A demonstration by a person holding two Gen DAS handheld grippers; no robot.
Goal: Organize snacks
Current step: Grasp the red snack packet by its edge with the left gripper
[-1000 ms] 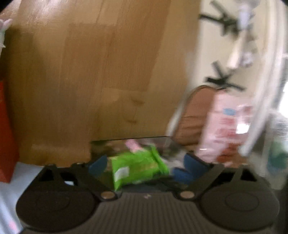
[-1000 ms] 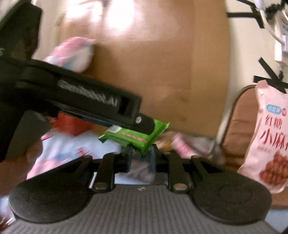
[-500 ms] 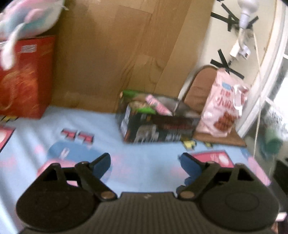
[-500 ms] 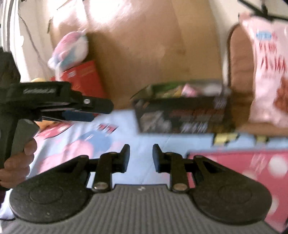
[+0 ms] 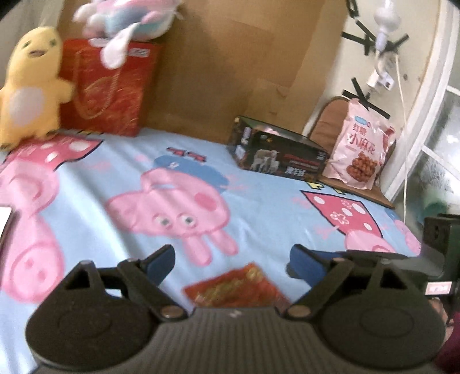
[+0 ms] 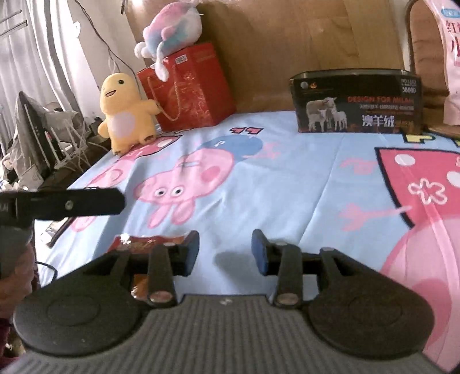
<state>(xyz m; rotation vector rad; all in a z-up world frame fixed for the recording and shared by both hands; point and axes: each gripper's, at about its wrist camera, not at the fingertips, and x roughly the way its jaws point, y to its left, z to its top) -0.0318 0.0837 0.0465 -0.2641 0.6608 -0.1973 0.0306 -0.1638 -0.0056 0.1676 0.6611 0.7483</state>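
Note:
A red snack packet (image 5: pixel 235 287) lies on the cartoon-print cloth, low between the fingers of my left gripper (image 5: pixel 231 260), whose jaws are wide and still opening without touching it. In the right wrist view the same red packet (image 6: pixel 138 241) sits just left of my right gripper (image 6: pixel 225 251). That gripper's jaws are opening with nothing between them. The dark box (image 5: pixel 279 155) (image 6: pixel 356 100) that holds snacks stands at the far side of the cloth. Its inside is hidden from here.
A pink snack bag (image 5: pixel 359 146) leans on a brown chair right of the box. A red gift bag (image 6: pixel 189 89) with a pastel plush (image 6: pixel 172 26) on top and a yellow plush (image 6: pixel 123 112) stand far left. The table edge and cables fall away at left.
Both grippers have pulled back from the dark box to the near part of the cloth. The right gripper let go of the green packet and its jaws spread. The red packet came into view.

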